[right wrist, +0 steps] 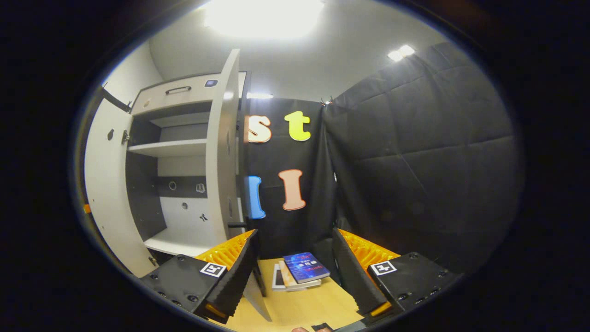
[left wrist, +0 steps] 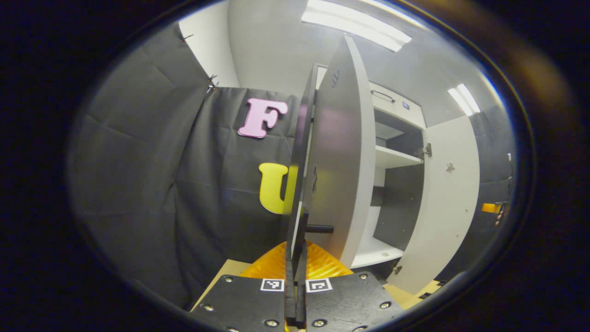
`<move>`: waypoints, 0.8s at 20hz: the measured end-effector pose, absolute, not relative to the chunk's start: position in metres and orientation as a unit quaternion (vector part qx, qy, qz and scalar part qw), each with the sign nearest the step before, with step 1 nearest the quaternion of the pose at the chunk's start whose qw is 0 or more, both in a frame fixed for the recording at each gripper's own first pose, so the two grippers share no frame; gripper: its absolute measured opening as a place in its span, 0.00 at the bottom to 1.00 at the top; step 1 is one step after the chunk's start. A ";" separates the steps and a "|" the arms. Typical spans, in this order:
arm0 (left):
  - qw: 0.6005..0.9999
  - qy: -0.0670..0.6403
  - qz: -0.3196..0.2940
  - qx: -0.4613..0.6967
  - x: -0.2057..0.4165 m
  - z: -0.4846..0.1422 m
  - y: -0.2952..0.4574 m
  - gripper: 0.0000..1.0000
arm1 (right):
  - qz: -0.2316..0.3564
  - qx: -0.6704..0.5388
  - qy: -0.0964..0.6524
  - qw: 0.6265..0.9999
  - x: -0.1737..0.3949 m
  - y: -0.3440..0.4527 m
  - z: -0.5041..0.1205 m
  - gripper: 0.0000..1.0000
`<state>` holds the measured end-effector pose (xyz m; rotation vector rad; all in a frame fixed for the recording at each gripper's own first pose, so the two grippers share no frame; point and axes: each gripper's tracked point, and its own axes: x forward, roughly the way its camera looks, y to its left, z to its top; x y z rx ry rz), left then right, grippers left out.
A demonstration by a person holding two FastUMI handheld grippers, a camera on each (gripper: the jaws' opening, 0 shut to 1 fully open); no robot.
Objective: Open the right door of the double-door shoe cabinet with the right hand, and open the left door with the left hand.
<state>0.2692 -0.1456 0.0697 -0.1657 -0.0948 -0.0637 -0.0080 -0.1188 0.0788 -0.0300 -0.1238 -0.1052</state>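
Left gripper (left wrist: pixel 295 258) clamps the left door (left wrist: pixel 339 152) edge; right gripper (right wrist: pixel 295 263) gapes empty.

Left gripper view: close behind left door (left wrist: pixel 339 152), facing rightward.
Right gripper view: beside right door (right wrist: pixel 223 147), facing cloth wall.
Shared: cabinet shelves (left wrist: pixel 396 159).

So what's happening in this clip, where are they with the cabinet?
A person with a gripper in each hand is opening a double-door shoe cabinet. Both doors stand swung open, showing bare shelves inside. The left gripper is closed on the edge of the left door, near its small dark handle. The right gripper is open and holds nothing, beside the right door; a stack of books lies on the wooden surface ahead of it.
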 end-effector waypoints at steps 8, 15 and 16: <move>0.994 -0.068 0.074 -0.033 0.229 0.111 -0.144 0.01 | 0.012 0.018 -0.085 0.996 -0.004 -0.135 0.101 0.98; 0.984 -0.133 0.118 0.018 0.170 0.149 -0.227 0.03 | 0.062 0.133 -0.043 0.988 0.015 -0.132 0.065 0.97; 0.984 -0.127 0.122 0.029 0.166 0.145 -0.242 0.22 | 0.062 0.130 -0.030 0.989 0.018 -0.136 0.058 0.97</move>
